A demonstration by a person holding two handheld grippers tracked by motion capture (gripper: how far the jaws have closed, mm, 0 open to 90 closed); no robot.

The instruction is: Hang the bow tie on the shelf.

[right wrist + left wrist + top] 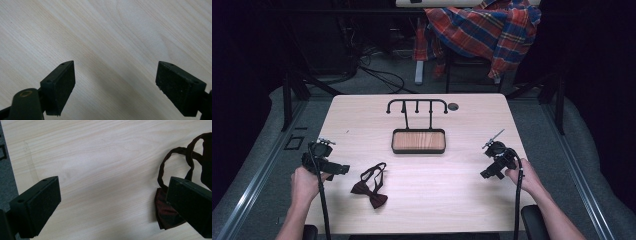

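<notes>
Your left tongs (343, 169) and right tongs (486, 174) both gape wide, gripping nothing. The bow tie (370, 193) lies at the bench's (462, 200) seven o'clock, its long axis running ten to four, strap looping toward twelve. Beyond stands a hook stand (418, 141), then a plaid shirt (484, 30) over a chair.

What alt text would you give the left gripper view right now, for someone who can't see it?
The left gripper hangs open over the pale wooden table, nothing between its two black jaws. A dark red bow tie lies flat on the table at the right, partly behind the right-hand jaw, its strap looping away above.
</notes>
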